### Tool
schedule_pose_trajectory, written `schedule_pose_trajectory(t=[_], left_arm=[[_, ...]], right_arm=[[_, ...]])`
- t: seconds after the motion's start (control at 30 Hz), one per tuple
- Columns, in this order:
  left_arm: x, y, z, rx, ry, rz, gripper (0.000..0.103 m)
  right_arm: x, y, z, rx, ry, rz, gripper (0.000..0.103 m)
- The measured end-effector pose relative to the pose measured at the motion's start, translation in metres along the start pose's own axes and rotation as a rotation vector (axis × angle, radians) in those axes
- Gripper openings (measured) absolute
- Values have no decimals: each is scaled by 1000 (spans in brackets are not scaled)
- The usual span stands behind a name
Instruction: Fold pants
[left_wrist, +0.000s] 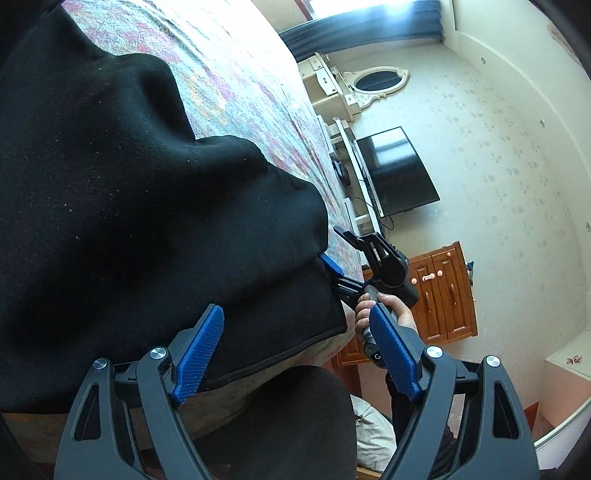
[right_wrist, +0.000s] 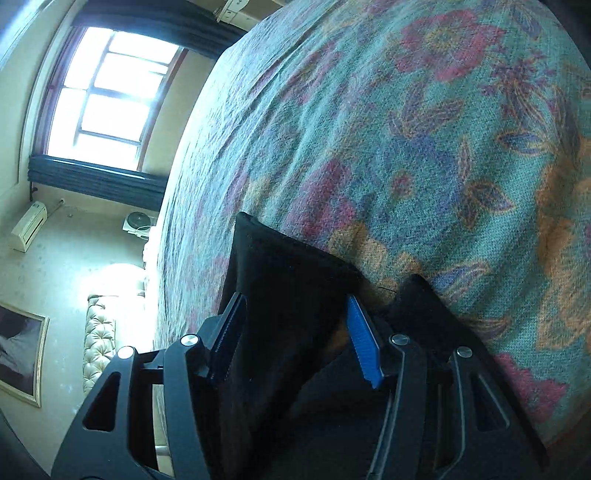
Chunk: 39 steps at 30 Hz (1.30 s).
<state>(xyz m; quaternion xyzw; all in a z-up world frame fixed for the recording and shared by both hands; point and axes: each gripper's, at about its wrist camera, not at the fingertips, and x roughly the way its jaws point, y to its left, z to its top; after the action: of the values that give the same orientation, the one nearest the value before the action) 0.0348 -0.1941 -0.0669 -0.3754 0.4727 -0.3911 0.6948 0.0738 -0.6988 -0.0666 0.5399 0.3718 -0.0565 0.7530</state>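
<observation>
Pants (left_wrist: 129, 206) of thick black fleece-like cloth, flecked with lint, lie in soft rounded folds on the bed (left_wrist: 236, 74), their hemmed lower edge running along the bed's near side. From the right wrist view a flat, stitched corner of the same black cloth (right_wrist: 284, 280) stands between the two fingers of the right hand-held gripper (right_wrist: 295, 339); its jaws are partly apart, and whether the ribbed blue pads (right_wrist: 364, 343) actually press on the cloth I cannot tell, since the fabric fills the gap only loosely. In the left wrist view that right hand-held gripper (left_wrist: 332, 271) shows at the pants' edge, one blue pad tucked against the cloth, with a person's hand (left_wrist: 376, 310) wrapped round its grey handle. The left hand-held gripper (left_wrist: 295, 354) is spread wide and holds nothing: its left blue pad (left_wrist: 201, 354) lies over the black hem, the other pad out past the bed's edge. The fingers are matte black plastic with round silver bolt heads, the pads finely ridged. The bedcover is a coarse woven spread, teal with red, orange and blue flowers. Beyond the bed are a dark flat television (left_wrist: 399, 170), a wooden cabinet (left_wrist: 439, 295) with pale knobs, a white ornate oval mirror (left_wrist: 376, 81), pale patterned walls, and a bright window (right_wrist: 107, 96) with dark curtains.
</observation>
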Motion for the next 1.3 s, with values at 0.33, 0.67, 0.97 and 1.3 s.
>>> schedule_pose_trajectory(t=[0.33,0.67,0.97,1.3], left_arm=[[-12,6,-1,-15,-42,0,80],[-20,18,-9,-172,-91,-90,84],[-7,15,-16,-190,-86,-95,86],[-20,36,-12,-376,-194,-109,86]], right_arm=[[8,-9,-9,34,-65,25,56],[-12,12,-16,-6,-82,197,6],[-74,57,-25,-72,-125,356,6],[-115,49,-38,-107,-133,388,6]])
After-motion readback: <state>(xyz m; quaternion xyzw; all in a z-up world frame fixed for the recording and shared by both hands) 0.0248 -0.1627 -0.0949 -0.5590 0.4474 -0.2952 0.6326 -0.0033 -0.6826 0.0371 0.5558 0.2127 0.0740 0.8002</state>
